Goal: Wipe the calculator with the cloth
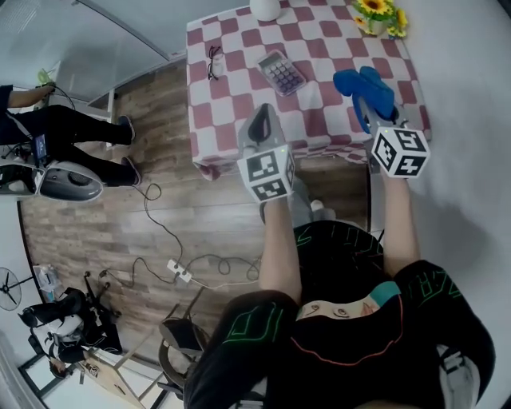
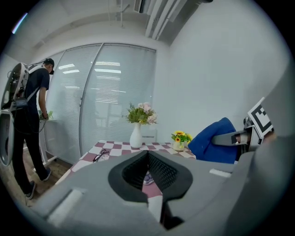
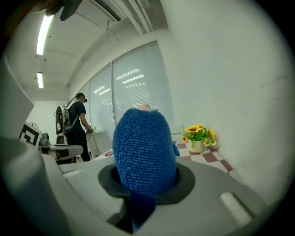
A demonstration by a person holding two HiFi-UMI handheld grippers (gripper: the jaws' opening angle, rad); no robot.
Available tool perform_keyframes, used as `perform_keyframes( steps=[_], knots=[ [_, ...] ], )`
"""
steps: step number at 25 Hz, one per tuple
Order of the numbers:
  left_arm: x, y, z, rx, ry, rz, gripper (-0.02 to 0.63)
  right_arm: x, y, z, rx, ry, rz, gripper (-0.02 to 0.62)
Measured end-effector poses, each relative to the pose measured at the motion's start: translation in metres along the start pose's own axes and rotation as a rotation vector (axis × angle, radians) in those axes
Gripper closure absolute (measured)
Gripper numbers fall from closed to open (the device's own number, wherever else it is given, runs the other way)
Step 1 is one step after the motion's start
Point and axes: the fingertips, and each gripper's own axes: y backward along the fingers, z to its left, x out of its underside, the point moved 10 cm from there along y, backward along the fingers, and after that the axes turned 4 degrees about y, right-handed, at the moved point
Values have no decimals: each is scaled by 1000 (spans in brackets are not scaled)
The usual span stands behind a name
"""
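A grey calculator [image 1: 281,72] lies on the red-and-white checked table [image 1: 319,40], near its middle. My right gripper [image 1: 370,108] is shut on a blue cloth [image 1: 366,89], held above the table's right part; the blue cloth [image 3: 144,154] fills the right gripper view. My left gripper [image 1: 260,128] hovers over the table's near edge, below the calculator, shut with nothing in it. In the left gripper view a sliver of the calculator [image 2: 148,179] shows beyond the closed jaws, and the blue cloth [image 2: 213,142] hangs at the right.
Black glasses [image 1: 214,61] lie at the table's left. A white vase [image 1: 266,8] stands at the far edge and a small pot of sunflowers [image 1: 378,16] at the far right corner. A person [image 1: 64,128] with equipment stands left; cables and a power strip [image 1: 184,272] lie on the wood floor.
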Motion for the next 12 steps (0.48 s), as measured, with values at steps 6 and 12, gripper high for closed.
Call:
perform_keyframes(
  steps=[6, 12],
  knots=[
    [4, -55, 26, 1, 58, 33, 597, -8, -66, -2, -16, 33, 67, 499],
    [1, -107, 66, -25, 89, 49, 597, -30, -142, 17, -72, 111, 106, 499]
  ],
)
